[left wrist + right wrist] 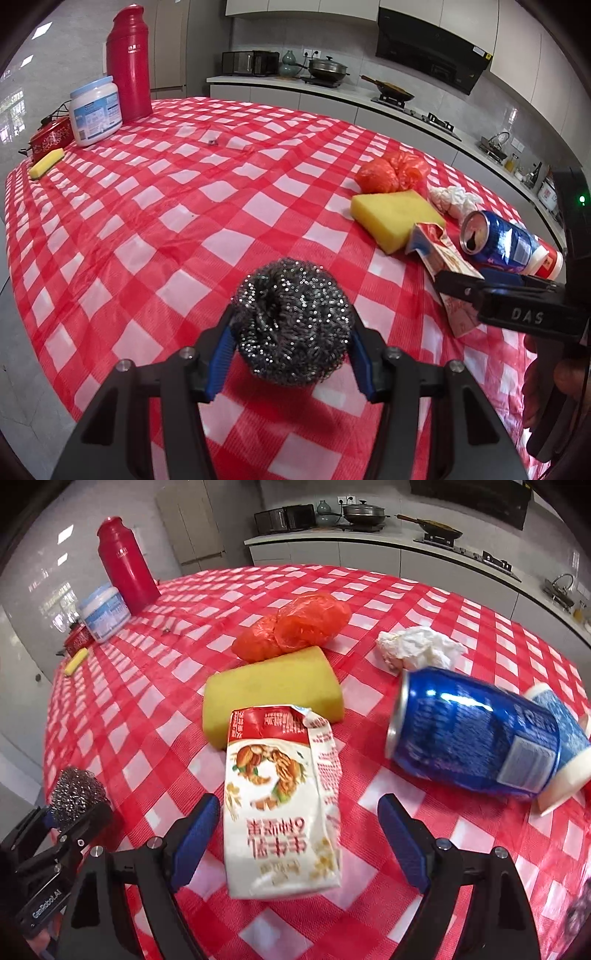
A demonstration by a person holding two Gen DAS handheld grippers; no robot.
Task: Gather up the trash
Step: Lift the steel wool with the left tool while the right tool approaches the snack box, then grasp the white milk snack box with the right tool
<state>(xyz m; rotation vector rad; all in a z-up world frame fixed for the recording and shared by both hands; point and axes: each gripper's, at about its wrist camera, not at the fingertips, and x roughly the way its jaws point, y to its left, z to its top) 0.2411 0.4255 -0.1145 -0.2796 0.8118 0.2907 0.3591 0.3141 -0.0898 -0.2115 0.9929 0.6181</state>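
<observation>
My left gripper (pixel 291 334) is shut on a steel wool scourer (pixel 291 321), held just above the checked tablecloth; it also shows in the right wrist view (pixel 75 797). My right gripper (pixel 299 834) is open, its blue pads either side of a flattened milk carton (pixel 282 801) lying on the cloth, not touching it. Beyond lie a yellow sponge (pixel 273 690), a crumpled orange plastic bag (pixel 295 626), a wad of white tissue (pixel 421 646) and a blue drink can (pixel 476 738) on its side against a white bottle (pixel 565 746).
At the table's far left stand a red thermos (pixel 129 62), a white tub (pixel 96 110), a small red tin (pixel 50 138) and a second yellow sponge (pixel 46 162). A kitchen counter (pixel 332 92) with stove and pots runs behind.
</observation>
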